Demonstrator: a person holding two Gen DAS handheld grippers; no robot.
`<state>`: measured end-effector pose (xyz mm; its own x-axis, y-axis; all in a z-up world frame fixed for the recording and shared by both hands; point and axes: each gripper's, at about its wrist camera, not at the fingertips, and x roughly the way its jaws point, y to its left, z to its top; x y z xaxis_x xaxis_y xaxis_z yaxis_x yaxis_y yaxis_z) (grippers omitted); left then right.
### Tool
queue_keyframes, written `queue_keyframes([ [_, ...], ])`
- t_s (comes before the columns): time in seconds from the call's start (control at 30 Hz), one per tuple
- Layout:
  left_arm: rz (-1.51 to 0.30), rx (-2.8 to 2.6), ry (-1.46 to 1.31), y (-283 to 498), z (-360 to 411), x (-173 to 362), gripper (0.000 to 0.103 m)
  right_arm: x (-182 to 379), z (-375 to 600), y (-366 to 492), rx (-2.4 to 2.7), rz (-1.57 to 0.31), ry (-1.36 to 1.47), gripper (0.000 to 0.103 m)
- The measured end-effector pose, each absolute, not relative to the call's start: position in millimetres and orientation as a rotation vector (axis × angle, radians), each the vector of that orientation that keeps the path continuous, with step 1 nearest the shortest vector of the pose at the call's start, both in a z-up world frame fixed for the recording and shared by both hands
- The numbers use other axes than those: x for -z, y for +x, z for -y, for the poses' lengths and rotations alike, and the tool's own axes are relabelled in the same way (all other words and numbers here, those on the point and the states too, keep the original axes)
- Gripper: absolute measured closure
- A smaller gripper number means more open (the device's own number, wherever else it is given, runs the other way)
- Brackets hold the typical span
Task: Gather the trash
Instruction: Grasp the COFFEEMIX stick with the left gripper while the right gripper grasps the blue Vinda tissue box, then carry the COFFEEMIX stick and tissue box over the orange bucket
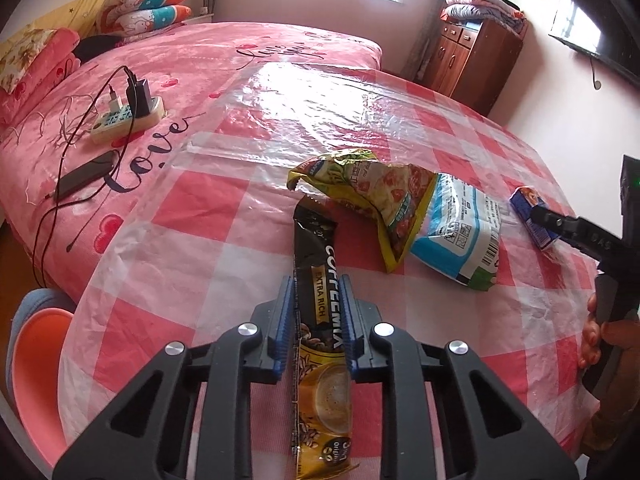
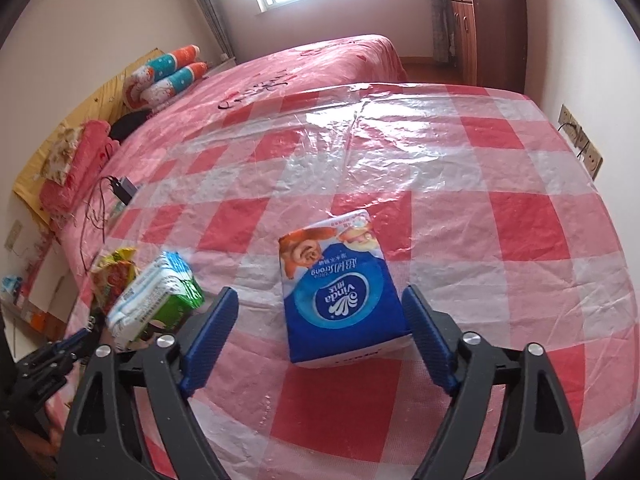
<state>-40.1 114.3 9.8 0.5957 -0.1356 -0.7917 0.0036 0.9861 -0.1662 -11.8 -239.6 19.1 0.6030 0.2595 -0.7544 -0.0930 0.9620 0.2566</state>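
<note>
My left gripper has its blue fingers close on both sides of a black and gold Coffeemix sachet that lies on the checked plastic sheet; the pads seem to touch its edges. Beyond it lie a crumpled yellow-green snack bag and a blue-white-green packet. My right gripper is open, its fingers either side of a blue Vinda tissue pack on the sheet. The tissue pack and the right gripper also show at the right edge of the left wrist view.
A power strip with chargers and a dark phone with cables lie on the pink bed cover. An orange stool stands at the left. Pillows lie at the bed head. A wooden cabinet stands by the wall.
</note>
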Motion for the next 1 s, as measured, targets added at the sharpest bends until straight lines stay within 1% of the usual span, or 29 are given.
queue_keyframes([
  [0.07,-0.928,0.089,-0.161,-42.1,-116.0,-9.5,0.08,-18.3,237.4,-11.8,-0.199,-0.902,0.175,0.023],
  [0.27,-0.925,0.102,-0.176,-49.5,-119.1,-9.6,0.08,-16.5,227.5,-12.9,-0.135,-0.904,0.077,0.036],
  [0.33,-0.924,0.106,-0.183,-51.8,-121.2,-9.3,0.08,-16.1,227.8,-13.9,-0.119,-0.904,0.064,0.044],
  [0.37,-0.923,0.11,-0.188,-53.4,-122.5,-9.2,0.08,-16.0,227.6,-14.6,-0.115,-0.903,0.056,0.046],
  [0.7,-0.919,0.12,-0.203,-64.5,-132.1,-8.2,0.08,-17.0,223.5,-32.9,-0.13,-0.896,0.065,0.048],
  [1.0,-0.898,0.115,-0.205,-76.1,-142.6,-14.6,0.08,-29.4,211.0,-61.3,-0.175,-0.856,0.102,0.048],
])
